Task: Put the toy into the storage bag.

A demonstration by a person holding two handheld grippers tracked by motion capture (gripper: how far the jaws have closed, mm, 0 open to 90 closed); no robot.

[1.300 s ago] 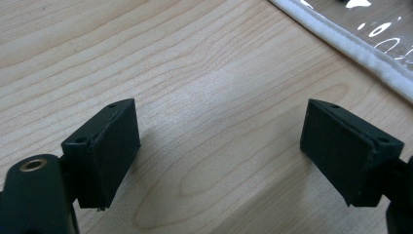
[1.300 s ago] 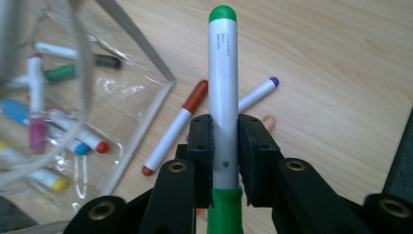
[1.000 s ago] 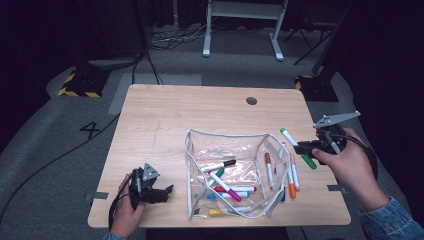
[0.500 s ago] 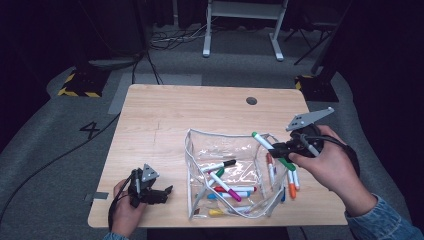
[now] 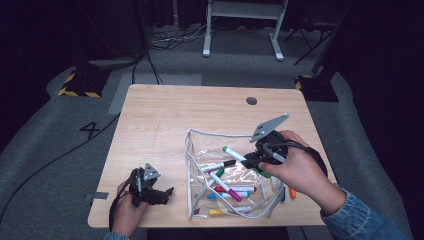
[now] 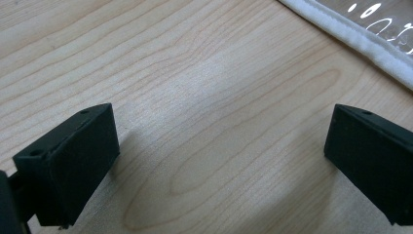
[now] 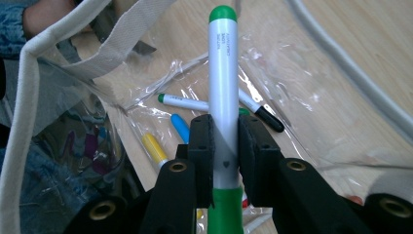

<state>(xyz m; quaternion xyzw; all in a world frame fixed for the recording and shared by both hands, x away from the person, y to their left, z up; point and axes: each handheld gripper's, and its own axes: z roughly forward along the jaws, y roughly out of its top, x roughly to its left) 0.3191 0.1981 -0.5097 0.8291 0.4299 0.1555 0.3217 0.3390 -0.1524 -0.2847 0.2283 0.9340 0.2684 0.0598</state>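
my right gripper [image 5: 251, 159] slid left from the right table edge to over the clear pouch [image 5: 200, 145], green marker [image 5: 239, 156] pinched in it came along, left gripper [image 5: 161, 192] jaws just been opening wider, nothing between them

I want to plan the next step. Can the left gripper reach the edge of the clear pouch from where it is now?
Probably yes. The left gripper is open with nothing between its jaws, and only bare table lies between it and the clear pouch edge.
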